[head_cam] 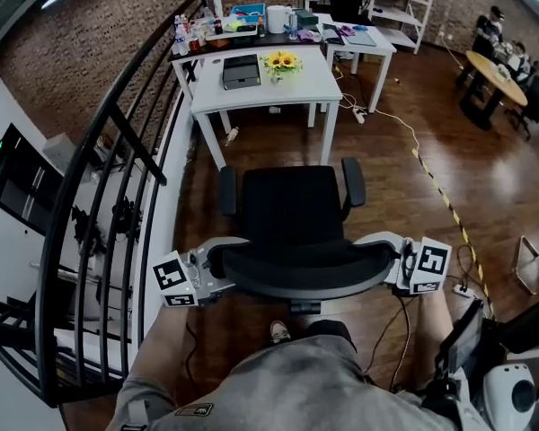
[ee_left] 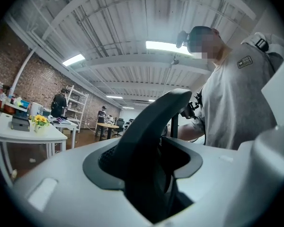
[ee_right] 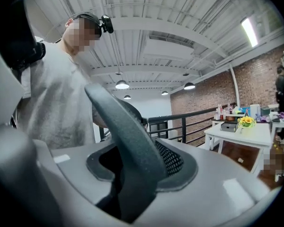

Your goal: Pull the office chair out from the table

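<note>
In the head view a black office chair (head_cam: 292, 206) stands on the wooden floor, well back from the white table (head_cam: 316, 84), with its seat facing the table. Its curved backrest top (head_cam: 301, 266) is nearest me. My left gripper (head_cam: 214, 268) sits at the left end of that top and my right gripper (head_cam: 393, 264) at the right end. In the left gripper view the backrest rim (ee_left: 151, 122) stands between the jaws of the left gripper (ee_left: 142, 171), with a dark gap beside it. The right gripper (ee_right: 135, 171) likewise straddles the rim (ee_right: 123, 122), also with a gap on one side.
A black railing (head_cam: 117, 155) runs along the left, close to the chair. A cable and striped floor tape (head_cam: 442, 197) cross the floor at right. The table holds a grey box (head_cam: 241, 71) and yellow flowers (head_cam: 281, 62). My shoe (head_cam: 278, 332) is just behind the chair base.
</note>
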A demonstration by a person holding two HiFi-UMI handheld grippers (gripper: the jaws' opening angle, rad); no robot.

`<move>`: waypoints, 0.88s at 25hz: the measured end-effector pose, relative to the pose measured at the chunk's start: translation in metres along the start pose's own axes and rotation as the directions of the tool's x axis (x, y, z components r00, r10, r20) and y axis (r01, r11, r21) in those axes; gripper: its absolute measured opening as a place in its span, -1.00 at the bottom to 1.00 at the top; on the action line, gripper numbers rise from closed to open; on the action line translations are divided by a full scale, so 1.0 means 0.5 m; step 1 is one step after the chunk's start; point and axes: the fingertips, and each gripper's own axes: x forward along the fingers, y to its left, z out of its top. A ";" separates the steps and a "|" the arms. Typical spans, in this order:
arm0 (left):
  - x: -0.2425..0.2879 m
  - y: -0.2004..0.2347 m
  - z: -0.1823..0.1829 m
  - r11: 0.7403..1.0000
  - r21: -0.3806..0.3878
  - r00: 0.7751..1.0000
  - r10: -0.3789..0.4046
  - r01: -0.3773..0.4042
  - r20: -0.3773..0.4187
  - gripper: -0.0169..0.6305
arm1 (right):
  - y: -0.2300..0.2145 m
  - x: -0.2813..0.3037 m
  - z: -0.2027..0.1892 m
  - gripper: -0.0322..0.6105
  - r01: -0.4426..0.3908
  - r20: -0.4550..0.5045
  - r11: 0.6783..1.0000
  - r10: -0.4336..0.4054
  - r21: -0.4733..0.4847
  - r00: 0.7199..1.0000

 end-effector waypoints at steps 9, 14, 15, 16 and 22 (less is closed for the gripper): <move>-0.031 0.028 0.018 0.948 0.110 0.955 0.294 -0.297 0.045 0.43 | -0.010 -0.065 0.006 -0.11 0.195 0.058 0.981 -0.194 -0.021 0.979; -0.066 0.008 0.029 0.886 0.124 0.894 0.438 -0.447 0.093 0.58 | 0.039 -0.104 -0.006 -0.01 0.229 0.072 0.973 -0.227 -0.013 0.971; -0.074 -0.002 0.025 0.879 0.118 0.886 0.453 -0.462 0.096 0.62 | 0.049 -0.106 -0.009 0.02 0.232 0.075 0.973 -0.230 -0.014 0.970; -0.081 -0.008 0.022 0.871 0.111 0.878 0.469 -0.478 0.100 0.63 | 0.058 -0.109 -0.012 0.02 0.235 0.076 0.972 -0.233 -0.014 0.970; -0.086 -0.068 0.004 0.830 0.100 0.835 0.538 -0.548 0.110 0.61 | 0.110 -0.160 -0.022 0.02 0.281 0.105 0.960 -0.278 -0.015 0.955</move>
